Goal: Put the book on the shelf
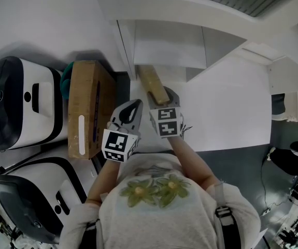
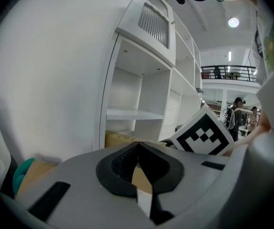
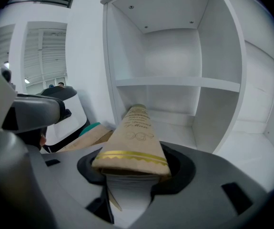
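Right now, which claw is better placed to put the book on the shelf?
The right one. The right claw grips the book, whose far end points into the open shelf. The left claw is shut and holds nothing.

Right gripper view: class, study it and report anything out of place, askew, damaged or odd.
Nothing is spilled or damaged. The only thing out of place is the book, clamped in the right gripper and angled toward the shelf rather than standing on it.
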Available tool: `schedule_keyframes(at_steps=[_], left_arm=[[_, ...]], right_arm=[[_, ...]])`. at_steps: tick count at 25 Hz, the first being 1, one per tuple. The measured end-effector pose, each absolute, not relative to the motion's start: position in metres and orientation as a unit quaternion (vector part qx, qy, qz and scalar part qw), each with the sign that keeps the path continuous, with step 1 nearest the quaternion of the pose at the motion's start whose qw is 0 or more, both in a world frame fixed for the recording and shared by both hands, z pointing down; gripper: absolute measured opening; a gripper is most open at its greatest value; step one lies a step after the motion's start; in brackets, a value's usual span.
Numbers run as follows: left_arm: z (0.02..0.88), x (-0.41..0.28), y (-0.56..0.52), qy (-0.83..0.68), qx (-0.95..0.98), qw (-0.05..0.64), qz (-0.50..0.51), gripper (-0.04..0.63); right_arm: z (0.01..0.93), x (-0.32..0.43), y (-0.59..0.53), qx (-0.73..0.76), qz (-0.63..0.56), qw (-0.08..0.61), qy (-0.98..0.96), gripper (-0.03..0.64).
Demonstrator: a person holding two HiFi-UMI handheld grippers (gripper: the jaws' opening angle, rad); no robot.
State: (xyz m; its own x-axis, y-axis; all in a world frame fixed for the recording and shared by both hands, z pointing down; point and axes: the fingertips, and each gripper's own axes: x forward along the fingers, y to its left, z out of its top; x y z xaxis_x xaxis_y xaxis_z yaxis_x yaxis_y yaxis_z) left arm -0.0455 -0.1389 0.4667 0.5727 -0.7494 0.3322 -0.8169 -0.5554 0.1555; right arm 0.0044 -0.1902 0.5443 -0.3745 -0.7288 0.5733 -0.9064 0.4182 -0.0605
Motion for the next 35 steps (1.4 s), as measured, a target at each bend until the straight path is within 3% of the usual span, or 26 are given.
schedule_keyframes(at_steps=[16, 35], left_arm=[[0.470, -0.046, -0.141, -0.446, 0.874, 0.152, 0.117, 0.029], [0.469, -0.046, -0.141, -0.446, 0.874, 0.153, 0.117, 0.028]], right_arm=[[0.547, -0.004, -0.206, 0.486, 0.200, 0.214, -0.823, 0.232], [0.552, -0.020, -0.217, 0.449, 0.201, 0.198, -0.848, 0.282]])
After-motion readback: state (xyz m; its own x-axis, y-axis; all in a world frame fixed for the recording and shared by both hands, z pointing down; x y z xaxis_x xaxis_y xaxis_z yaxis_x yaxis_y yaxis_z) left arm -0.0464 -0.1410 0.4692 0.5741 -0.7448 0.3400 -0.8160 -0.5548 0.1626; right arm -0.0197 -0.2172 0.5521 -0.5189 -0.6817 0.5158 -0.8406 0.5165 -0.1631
